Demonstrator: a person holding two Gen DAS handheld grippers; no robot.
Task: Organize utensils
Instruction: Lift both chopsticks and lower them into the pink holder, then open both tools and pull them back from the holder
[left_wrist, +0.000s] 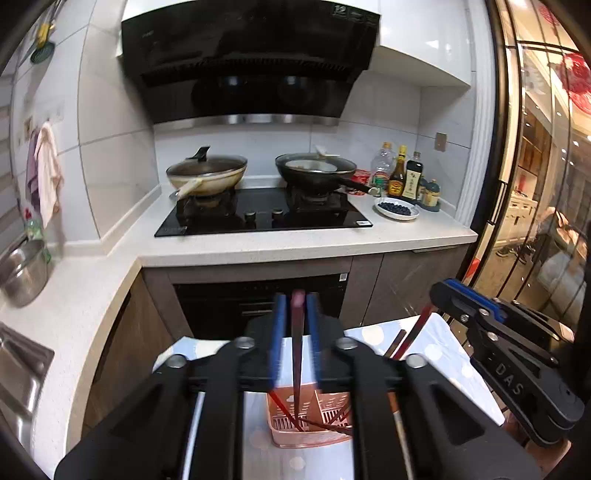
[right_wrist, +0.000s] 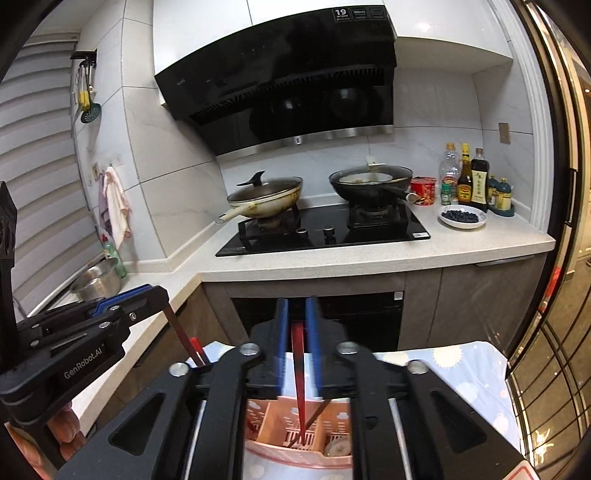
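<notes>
A pink slotted utensil basket stands on a blue cloth with pale dots. My left gripper hovers above it. A dark red chopstick stands between its blue pads with its lower end in the basket, and thin gaps show at the pads. My right gripper also hovers over the basket. A red chopstick stands between its parted pads, tip down in a compartment. Each gripper shows side-on in the other's view: the right gripper and the left gripper. More chopsticks lean in the basket.
Ahead is a counter with a black hob, a lidded cream wok and a black pan. Sauce bottles and a plate of blueberries stand at its right. A steel pot sits at the left, glass doors at the right.
</notes>
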